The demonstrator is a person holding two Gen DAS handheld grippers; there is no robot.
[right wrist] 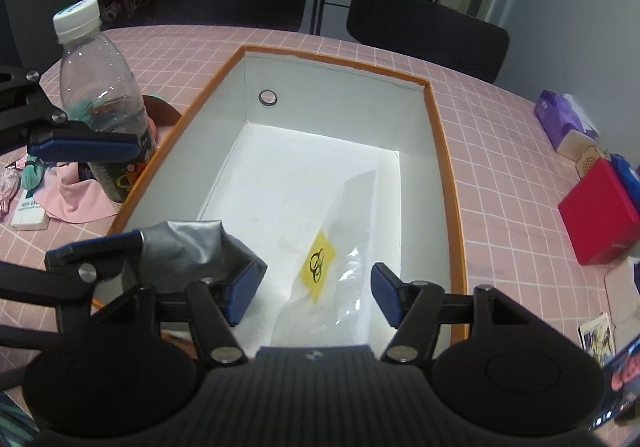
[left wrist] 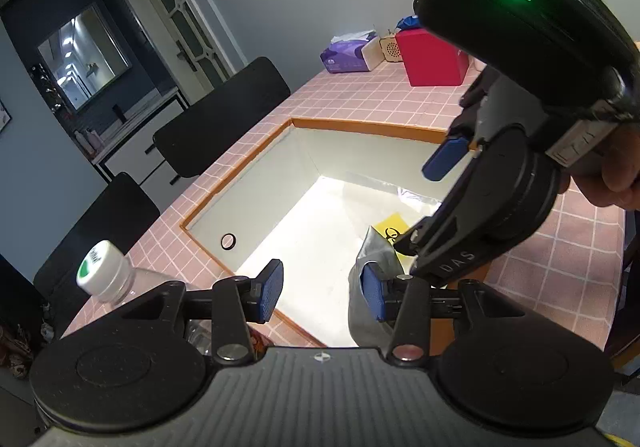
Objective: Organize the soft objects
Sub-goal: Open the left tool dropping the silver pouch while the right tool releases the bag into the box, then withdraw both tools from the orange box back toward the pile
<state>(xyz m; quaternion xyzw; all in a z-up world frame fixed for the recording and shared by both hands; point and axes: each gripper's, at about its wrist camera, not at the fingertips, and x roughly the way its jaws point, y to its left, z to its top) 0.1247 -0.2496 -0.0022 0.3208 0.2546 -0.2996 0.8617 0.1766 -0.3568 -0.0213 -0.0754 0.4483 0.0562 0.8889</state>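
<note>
A grey soft cloth (right wrist: 196, 247) hangs over the near left corner of a white box with an orange rim (right wrist: 448, 167). In the left wrist view the cloth (left wrist: 376, 259) drapes against my left gripper's right pad (left wrist: 374, 293). My left gripper (left wrist: 322, 291) is open over the box's near edge. My right gripper (right wrist: 312, 297) is open above the box, its left pad (right wrist: 240, 297) touching the cloth. A clear plastic bag with a yellow label (right wrist: 318, 263) lies on the box floor. Pink and teal soft items (right wrist: 68, 191) lie on the table left of the box.
A clear water bottle (right wrist: 104, 99) stands by the box's left side. A red box (right wrist: 596, 215), a purple tissue pack (right wrist: 564, 119) and small items sit at the table's right. Black chairs (right wrist: 424, 27) line the far edge. The tablecloth (right wrist: 500, 167) is a pink grid.
</note>
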